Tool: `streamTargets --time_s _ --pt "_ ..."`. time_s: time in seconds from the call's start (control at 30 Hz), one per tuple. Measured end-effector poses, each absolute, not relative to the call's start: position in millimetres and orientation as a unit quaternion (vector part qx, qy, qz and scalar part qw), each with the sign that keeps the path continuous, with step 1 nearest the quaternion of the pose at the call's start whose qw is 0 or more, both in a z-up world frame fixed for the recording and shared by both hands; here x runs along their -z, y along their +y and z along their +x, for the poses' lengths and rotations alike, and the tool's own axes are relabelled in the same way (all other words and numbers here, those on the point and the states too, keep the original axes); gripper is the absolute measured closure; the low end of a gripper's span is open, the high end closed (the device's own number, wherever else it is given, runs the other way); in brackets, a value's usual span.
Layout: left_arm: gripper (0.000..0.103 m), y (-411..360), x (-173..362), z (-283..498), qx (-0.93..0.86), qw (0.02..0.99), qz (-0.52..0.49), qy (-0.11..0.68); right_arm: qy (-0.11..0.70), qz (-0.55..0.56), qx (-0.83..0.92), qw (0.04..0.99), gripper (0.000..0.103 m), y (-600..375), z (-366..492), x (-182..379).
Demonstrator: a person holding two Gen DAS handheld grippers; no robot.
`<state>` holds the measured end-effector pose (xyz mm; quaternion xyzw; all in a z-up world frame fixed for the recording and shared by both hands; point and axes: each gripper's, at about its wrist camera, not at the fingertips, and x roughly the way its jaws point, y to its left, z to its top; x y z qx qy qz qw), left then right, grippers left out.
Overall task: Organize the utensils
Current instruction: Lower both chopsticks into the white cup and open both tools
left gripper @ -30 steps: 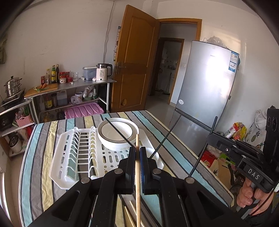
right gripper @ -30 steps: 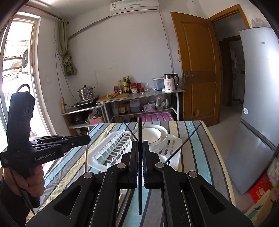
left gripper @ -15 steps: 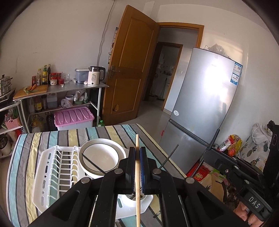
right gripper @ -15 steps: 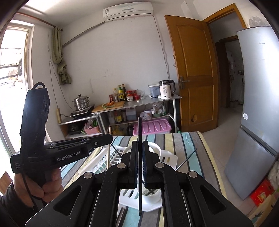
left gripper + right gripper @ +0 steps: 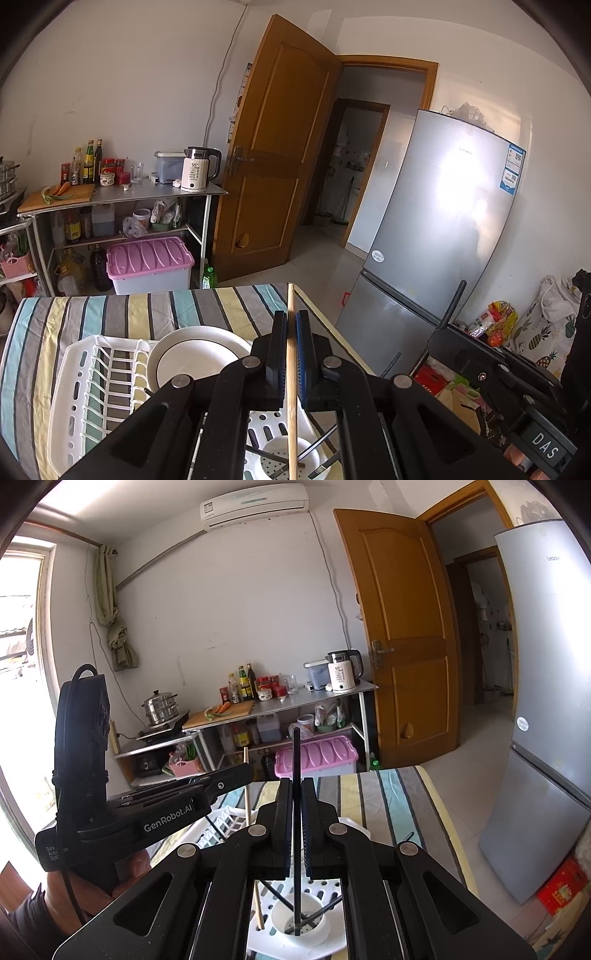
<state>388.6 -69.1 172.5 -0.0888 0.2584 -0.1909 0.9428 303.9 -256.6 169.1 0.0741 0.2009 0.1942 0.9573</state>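
Indoors, striped tablecloth, white dish rack, steel fridge.

1. Daylight enters through the window, which is blown out to white in the right wrist view.
2. Beside the door, the refrigerator shows a broad glare patch and a soft dark shadow below that patch.
3. Both pictures are bright and sharp.
4. Fisheye bending curves the door frame, and dark vignetting rounds every corner.
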Motion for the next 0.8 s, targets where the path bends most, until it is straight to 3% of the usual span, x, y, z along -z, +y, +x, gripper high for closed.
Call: streamTargets --time_s 0.53,0.8 --pt "0.099 -66.4 -136.8 402.3 0.185 0.948 -0.094 0.240 0.261 0.080 -0.181 0.945 0.099 -255.3 337.5 -116.2" --pt "0.099 -71.9 -129.3 409.7 0.183 0.947 -0.088 0.248 0.258 0.080 -0.182 0.946 0.099 -258.4 332.6 -118.4"
